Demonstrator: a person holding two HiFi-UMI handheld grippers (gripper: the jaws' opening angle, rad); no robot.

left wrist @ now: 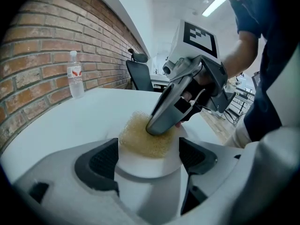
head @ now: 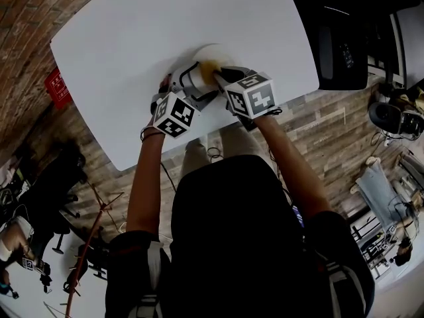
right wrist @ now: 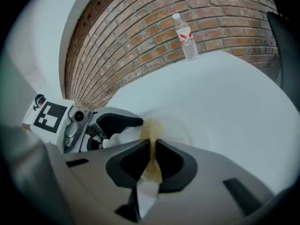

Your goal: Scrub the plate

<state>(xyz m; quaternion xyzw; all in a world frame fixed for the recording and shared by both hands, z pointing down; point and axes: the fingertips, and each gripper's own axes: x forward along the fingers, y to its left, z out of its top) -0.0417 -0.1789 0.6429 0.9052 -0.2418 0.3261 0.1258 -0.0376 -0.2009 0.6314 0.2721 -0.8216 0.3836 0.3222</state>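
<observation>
Head view, plate: the white plate (head: 215,50) lies on the white table (head: 132,38), toward the 6 o'clock edge, close enough to the person for both tools to reach it.
Head view, grippers: the left gripper (head: 199,79) comes in from 7 o'clock and the right gripper (head: 216,75) from 5 o'clock, and they meet over the plate.
Left gripper view, jaws: part-way open, the pads set against the plate's rim at 9 and 3 o'clock. This clamp probably keeps the plate from sliding under pressure.
Left gripper view, sponge: a yellow sponge (left wrist: 138,137) lies flat on the plate, with the right gripper's tip bearing down on it from 1 o'clock.
Right gripper view, jaws: almost together, pinching the sponge, which sticks out ahead so the foam, not the hard tip, meets the plate.
Right gripper view, background: a water bottle (right wrist: 186,36) stands at 12 o'clock by the brick wall (right wrist: 131,46), well apart from the work.
Stage: scrubbing appears to be under way.
</observation>
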